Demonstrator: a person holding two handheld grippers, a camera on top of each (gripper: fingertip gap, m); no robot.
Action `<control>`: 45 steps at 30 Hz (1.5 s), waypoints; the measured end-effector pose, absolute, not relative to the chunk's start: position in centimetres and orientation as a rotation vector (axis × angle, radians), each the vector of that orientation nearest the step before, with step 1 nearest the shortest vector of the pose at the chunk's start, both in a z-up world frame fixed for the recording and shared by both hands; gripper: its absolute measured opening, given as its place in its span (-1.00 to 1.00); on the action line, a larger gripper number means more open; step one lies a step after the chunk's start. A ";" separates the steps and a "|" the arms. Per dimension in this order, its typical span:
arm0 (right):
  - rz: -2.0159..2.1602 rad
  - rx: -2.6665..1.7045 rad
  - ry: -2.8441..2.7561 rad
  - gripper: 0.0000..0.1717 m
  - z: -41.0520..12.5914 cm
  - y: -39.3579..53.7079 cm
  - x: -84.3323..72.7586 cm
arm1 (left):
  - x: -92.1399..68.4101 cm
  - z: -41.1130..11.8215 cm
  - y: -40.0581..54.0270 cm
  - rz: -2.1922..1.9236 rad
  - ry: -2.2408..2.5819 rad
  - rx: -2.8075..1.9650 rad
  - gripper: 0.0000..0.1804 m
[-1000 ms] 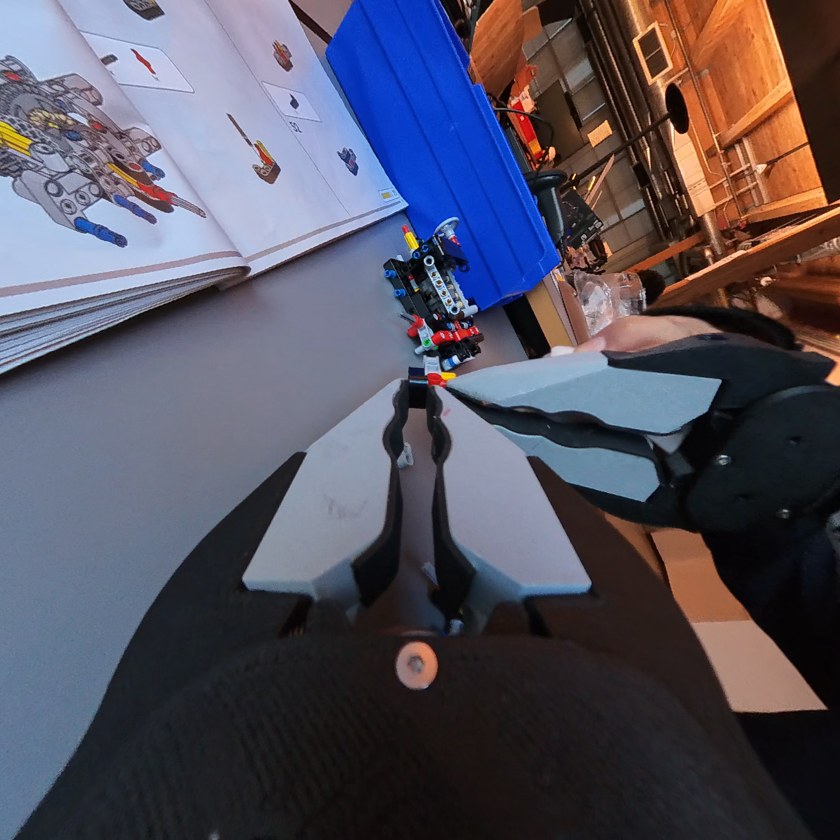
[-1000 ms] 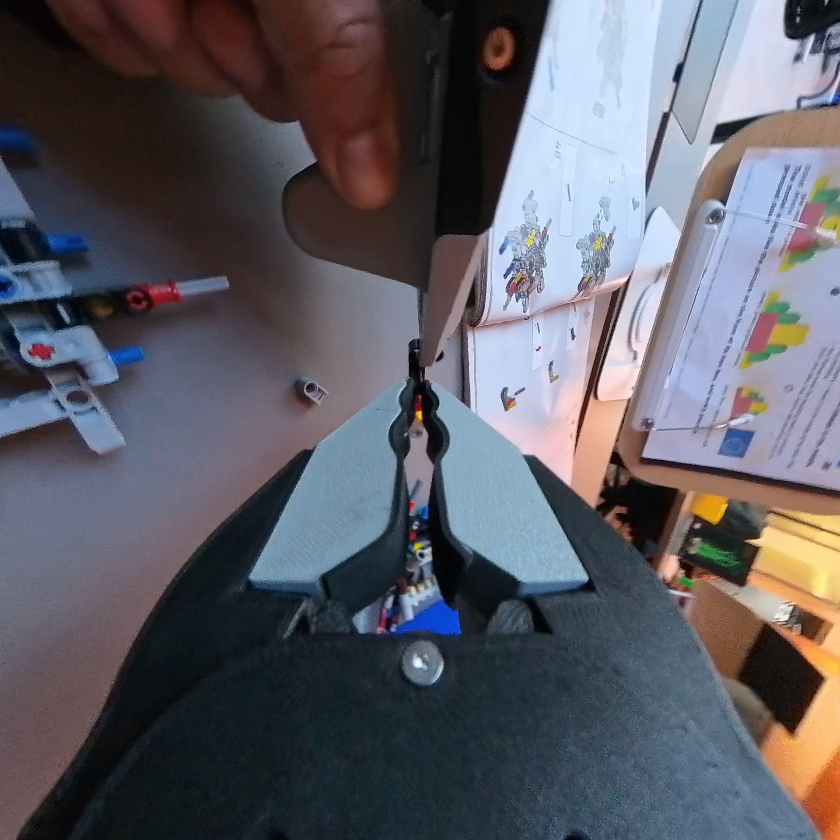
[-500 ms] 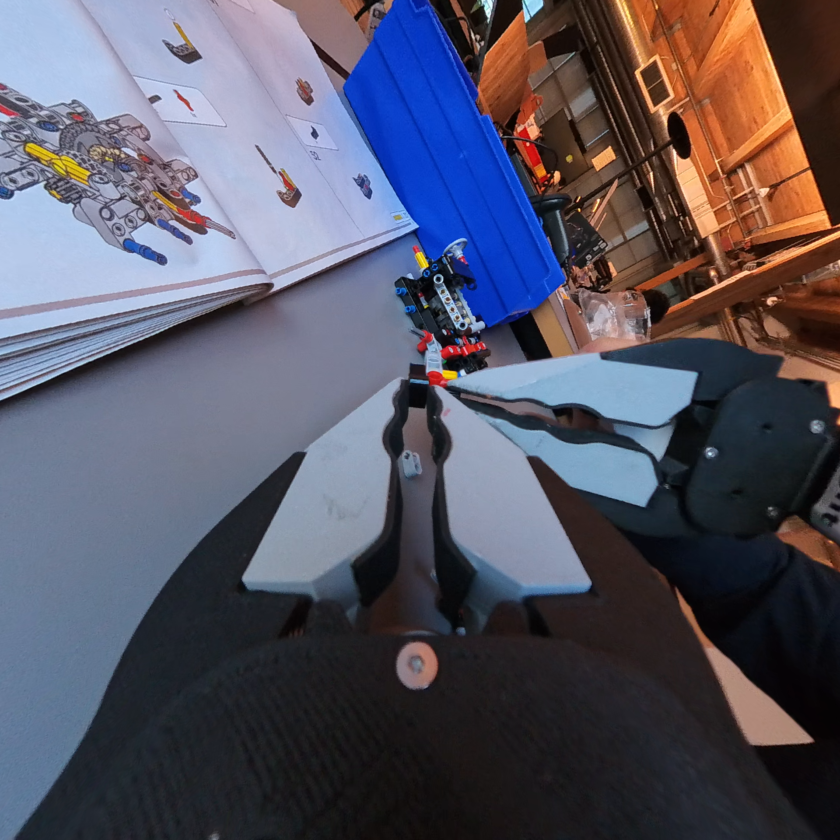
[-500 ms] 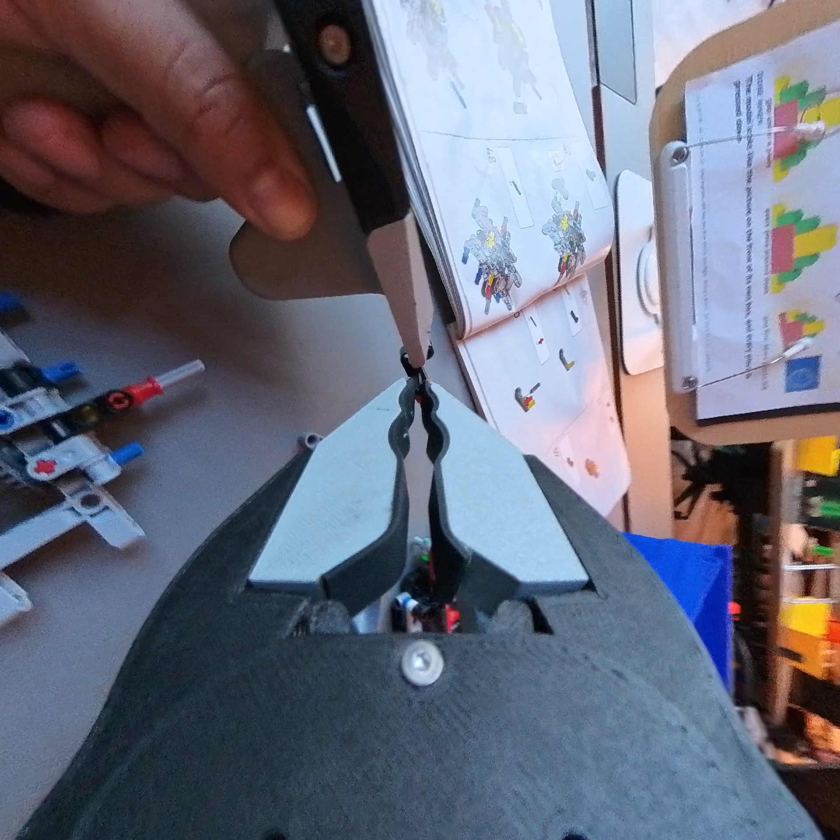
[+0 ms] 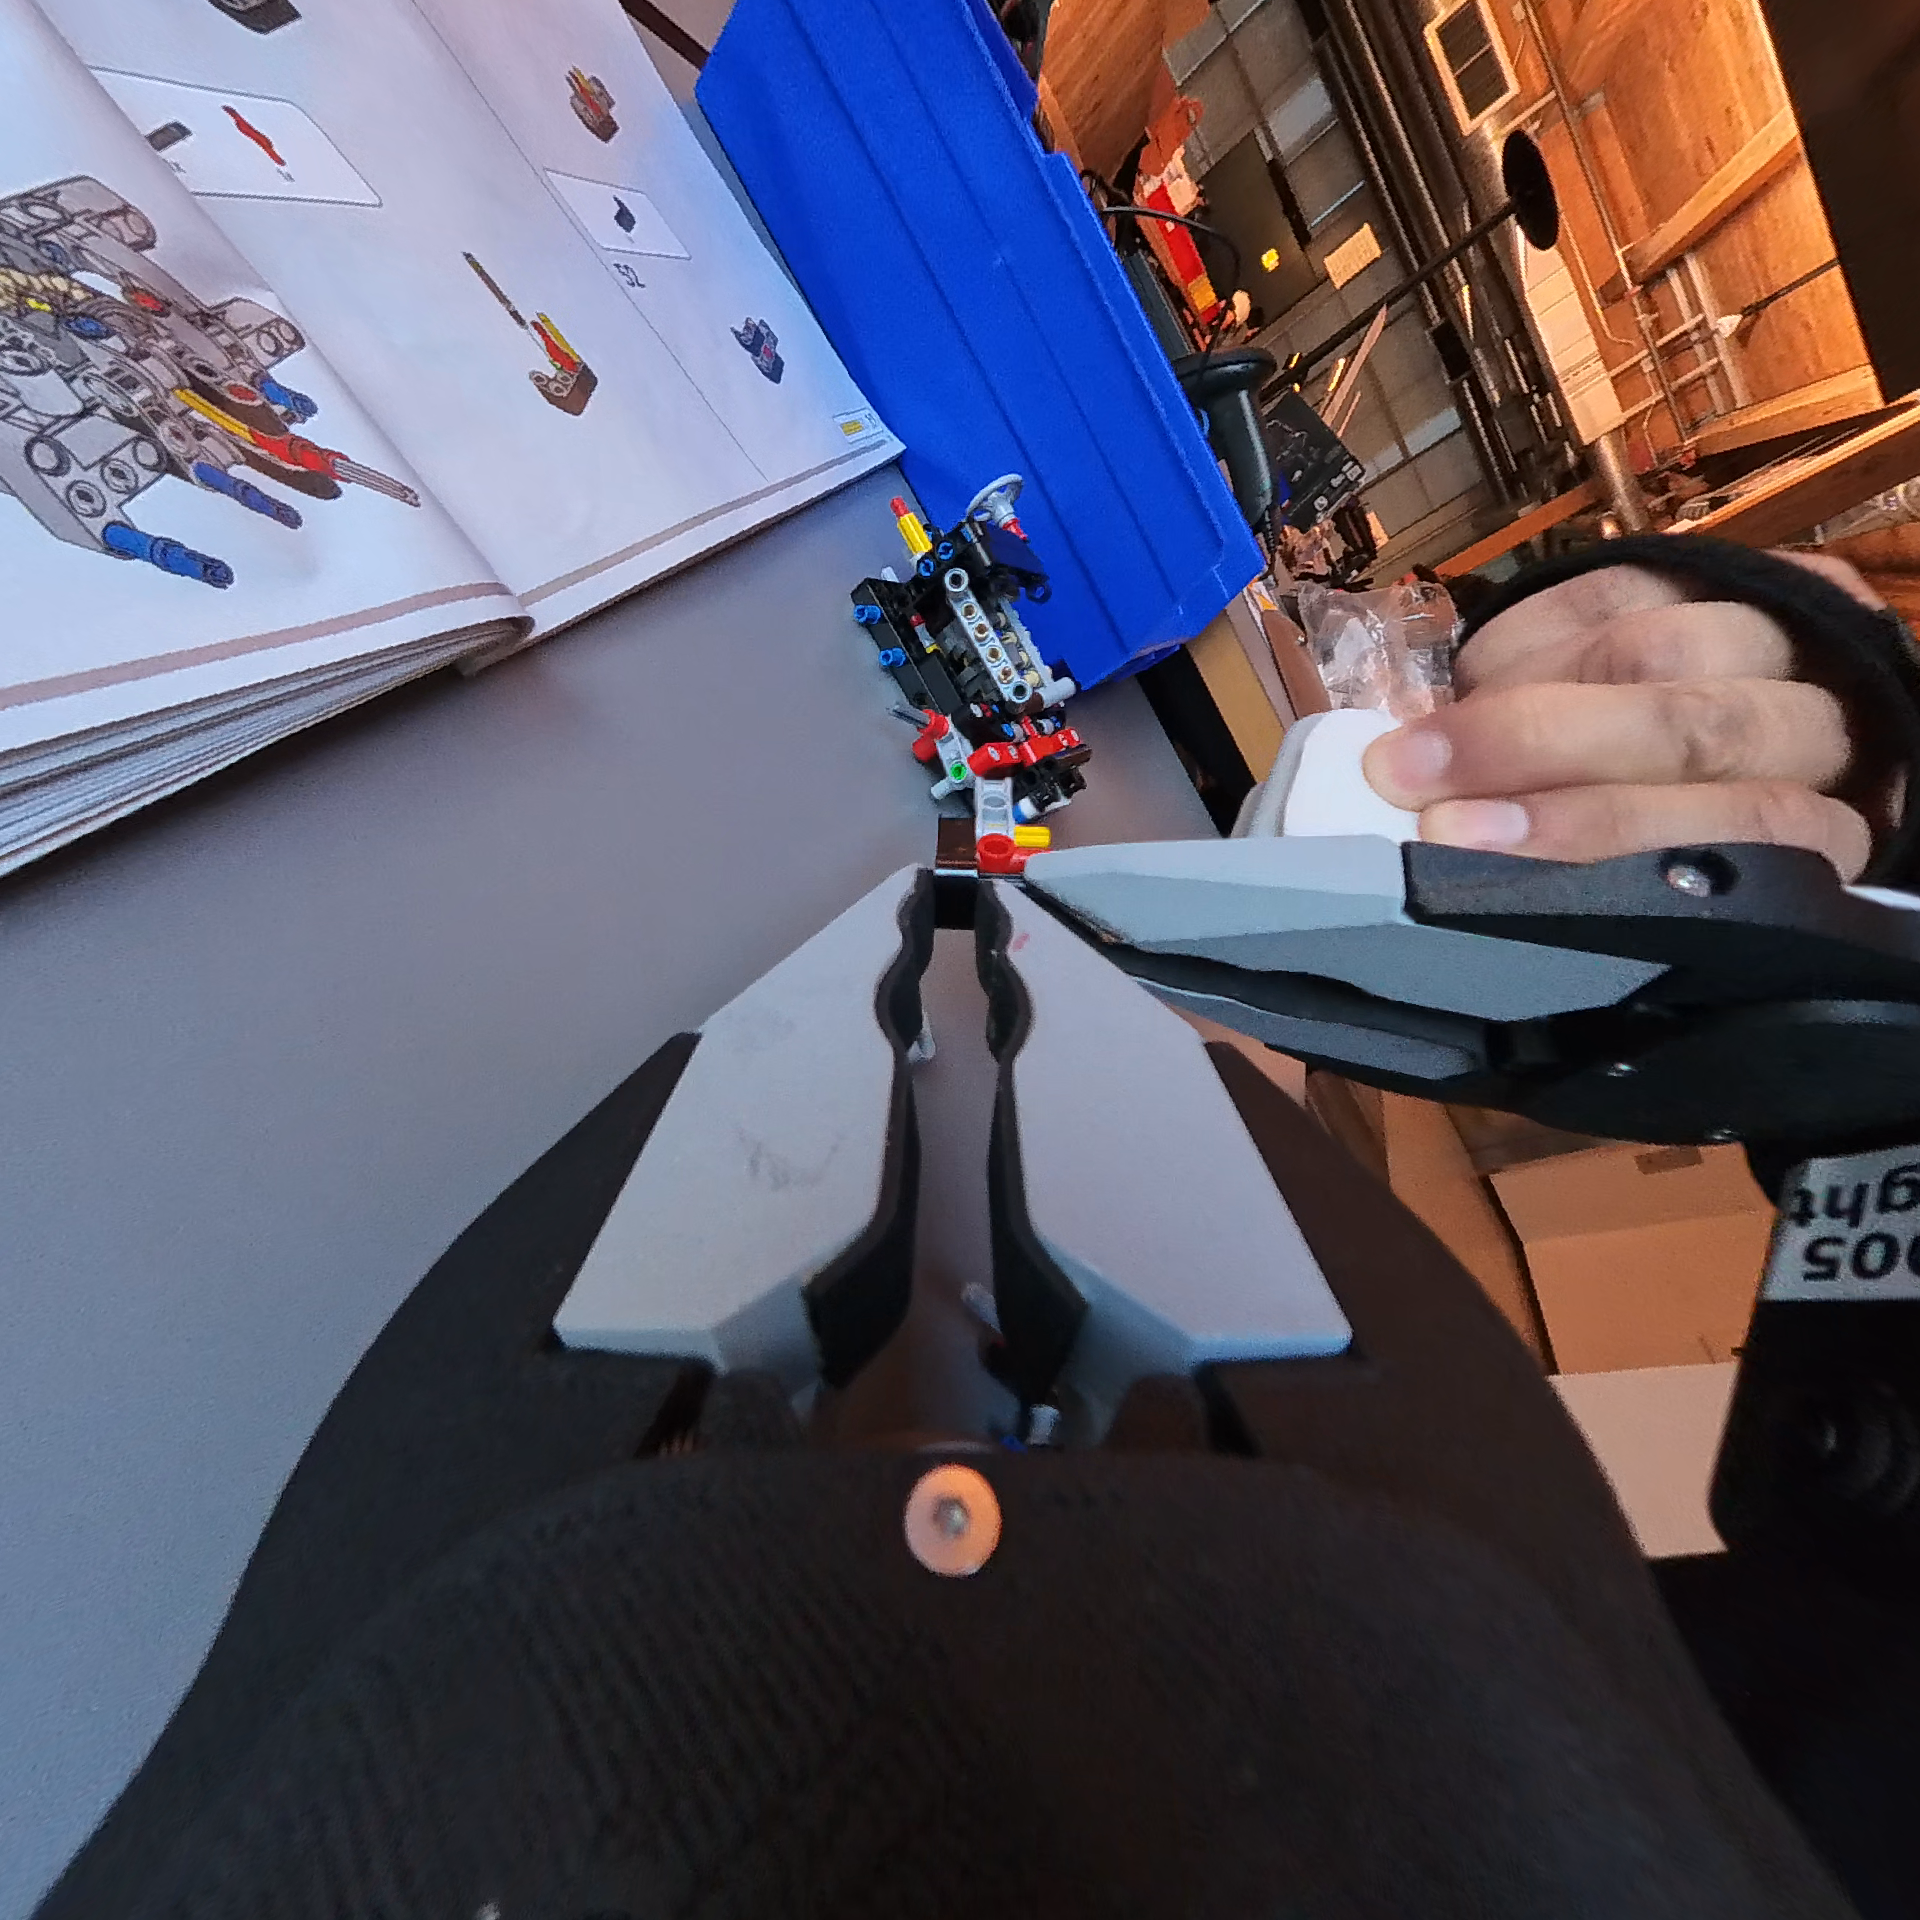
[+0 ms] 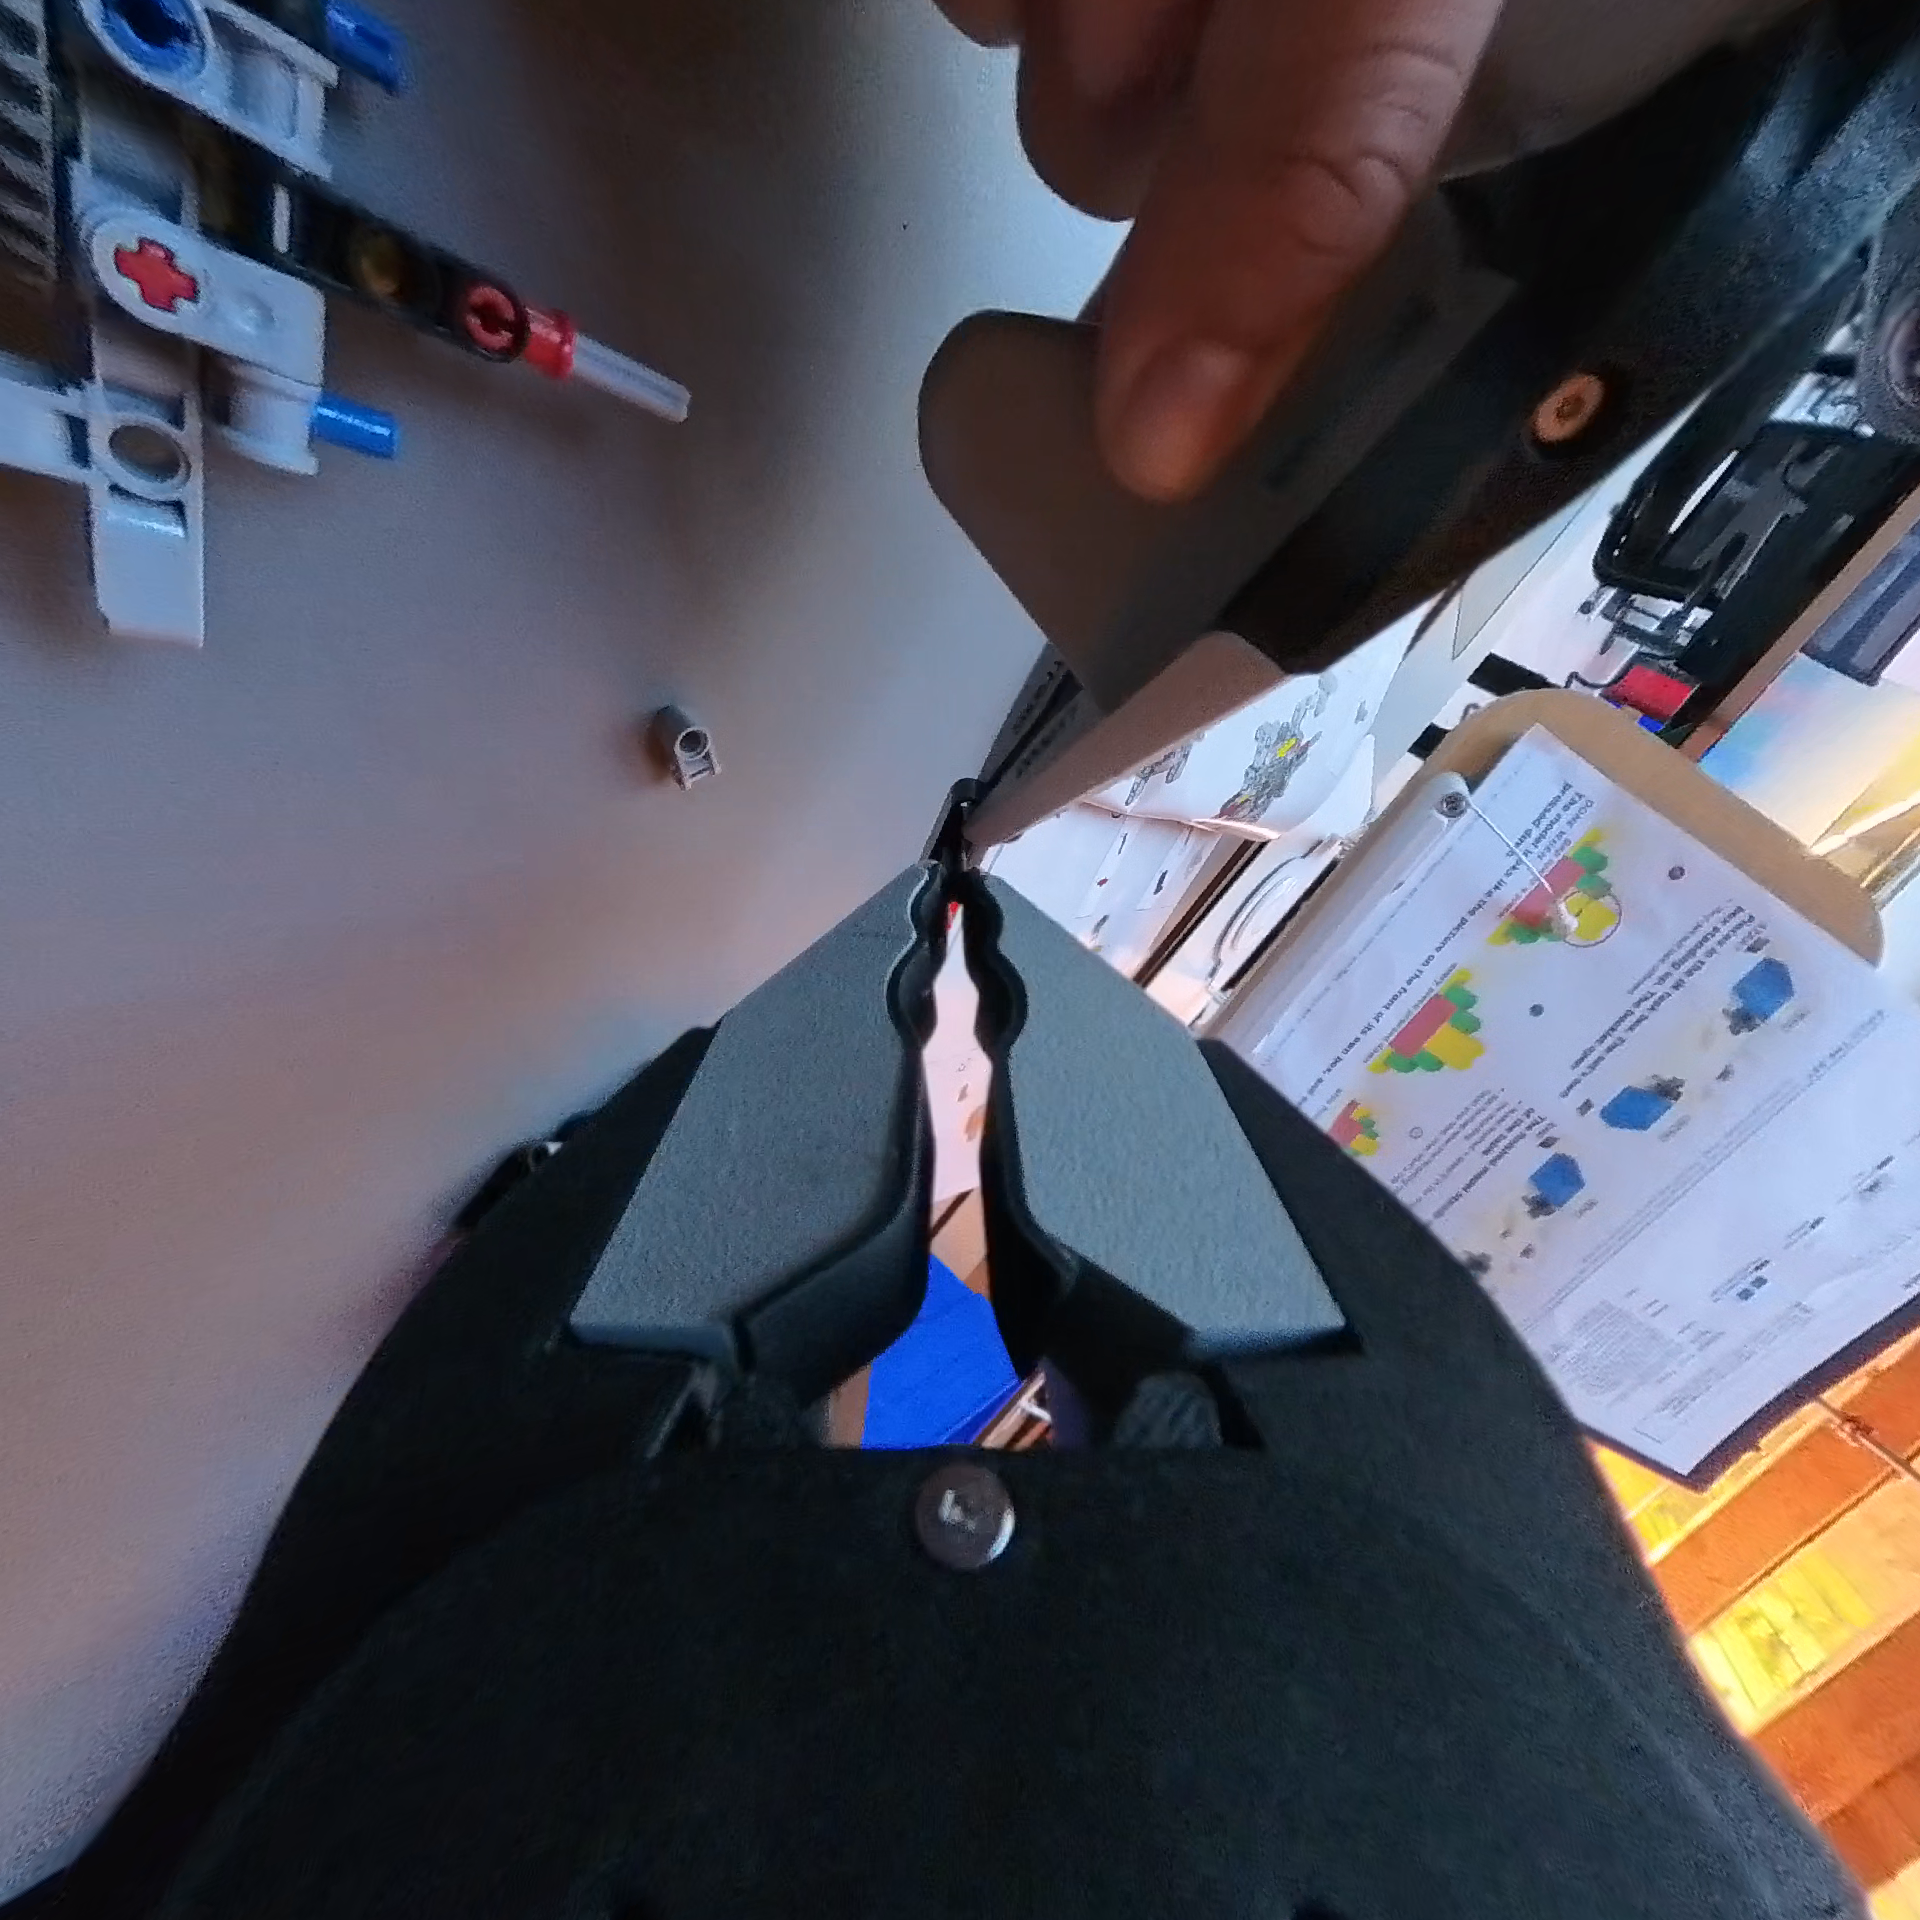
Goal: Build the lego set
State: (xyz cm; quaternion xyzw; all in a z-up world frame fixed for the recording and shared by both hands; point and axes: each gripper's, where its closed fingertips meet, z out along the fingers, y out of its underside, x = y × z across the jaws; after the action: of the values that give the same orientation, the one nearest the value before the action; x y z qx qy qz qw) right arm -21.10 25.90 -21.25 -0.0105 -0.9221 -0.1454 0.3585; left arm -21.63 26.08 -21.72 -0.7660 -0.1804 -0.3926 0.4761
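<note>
In the left wrist view my left gripper (image 5: pixel 956 906) is shut on a small dark brown and black piece (image 5: pixel 956 847), held above the grey table (image 5: pixel 416 935). My right gripper (image 5: pixel 1044 871) comes in from the right, tip to tip with it. A small red piece (image 5: pixel 1000 854) with a yellow pin (image 5: pixel 1032 836) sits at its tip, against the dark piece. In the right wrist view my right gripper (image 6: pixel 953 899) is shut with a sliver of red (image 6: pixel 950 906) between its pads. The left gripper (image 6: pixel 977 826) reaches down to it from above.
A part-built brick model (image 5: pixel 966 655) lies by a blue bin (image 5: pixel 987 260), and shows in the right wrist view (image 6: pixel 187 312). An open instruction booklet (image 5: pixel 312 364) lies at the left. A loose grey connector (image 6: pixel 686 745) lies on the table. A printed sheet on a board (image 6: pixel 1610 1091) stands at the right. Only a small space, under 4 cm, lies between the two pairs of fingers. Left tips and right tips are each some 6 centimeters from the loose grey connector (image 6: pixel 686 745).
Both grippers stay shut and tip to tip. The right gripper has rolled about the joint, so its view has turned and its hand now shows in the left wrist view.
</note>
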 end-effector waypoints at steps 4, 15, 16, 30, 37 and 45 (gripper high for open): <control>-0.410 0.042 -2.360 -1.00 -21.2 25.9 -21.1 | -21.6 -21.7 26.1 -0.965 -0.438 -1.870 -0.94; -0.604 0.393 -2.314 -1.00 -21.4 25.8 -21.0 | -21.5 -21.8 26.0 -0.988 -0.446 -1.876 -0.94; -0.621 0.435 -2.312 -1.00 -21.4 25.8 -21.0 | -21.5 -21.8 26.0 -0.993 -0.450 -1.876 -0.94; -0.579 0.373 -2.360 -1.00 -21.6 25.6 -21.9 | -22.3 -21.9 26.0 -1.019 -0.497 -1.854 -0.94; -0.188 -0.150 -2.192 -0.65 -18.5 24.9 -20.9 | -21.6 -20.1 25.6 -1.262 -0.431 -1.748 -0.94; 0.674 -0.847 -1.984 -0.72 -16.6 23.5 -15.9 | -17.1 -18.2 23.7 -1.654 -0.178 -1.705 -0.95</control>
State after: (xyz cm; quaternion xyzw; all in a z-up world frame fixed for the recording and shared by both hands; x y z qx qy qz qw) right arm -15.93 23.50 -16.58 -0.3389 -0.7940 0.2699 0.4266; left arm -17.15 23.68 -18.17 -0.6647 -0.0696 -0.6449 0.3707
